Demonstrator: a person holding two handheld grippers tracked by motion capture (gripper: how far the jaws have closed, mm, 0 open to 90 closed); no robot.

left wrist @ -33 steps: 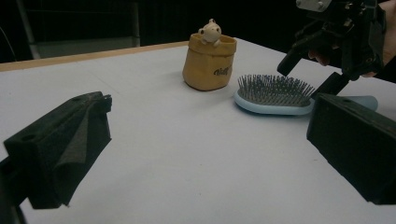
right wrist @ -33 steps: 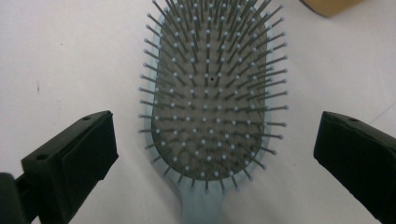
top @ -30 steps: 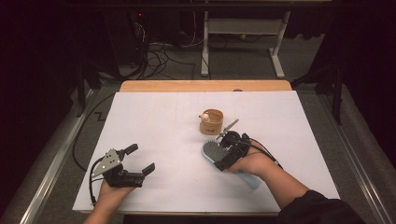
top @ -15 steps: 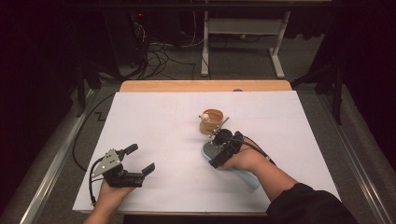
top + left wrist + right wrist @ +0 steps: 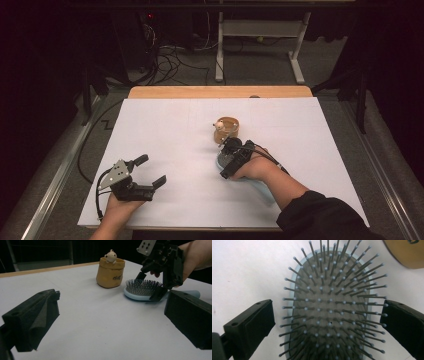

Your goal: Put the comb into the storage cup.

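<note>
A light blue hairbrush (image 5: 261, 190) lies bristles up on the white table, its head (image 5: 329, 290) toward a small tan pot (image 5: 226, 129) with a little bear figure on its rim. My right gripper (image 5: 225, 159) hangs over the brush head, open, one jaw on each side of it (image 5: 328, 308). The left gripper view shows that gripper (image 5: 149, 285) tilted down onto the bristles (image 5: 142, 287), with the pot (image 5: 110, 272) just behind. My left gripper (image 5: 151, 170) rests open and holds nothing at the front left.
A white sheet (image 5: 165, 130) covers the table, with a wooden edge (image 5: 220, 92) at the far side. Beyond it, cables and a white frame stand on the dark floor. The pot's rim (image 5: 409, 252) lies close to the brush tip.
My right gripper has slid a little left and forward along the brush, onto its head and closer to the pot. My left gripper has stayed put.
</note>
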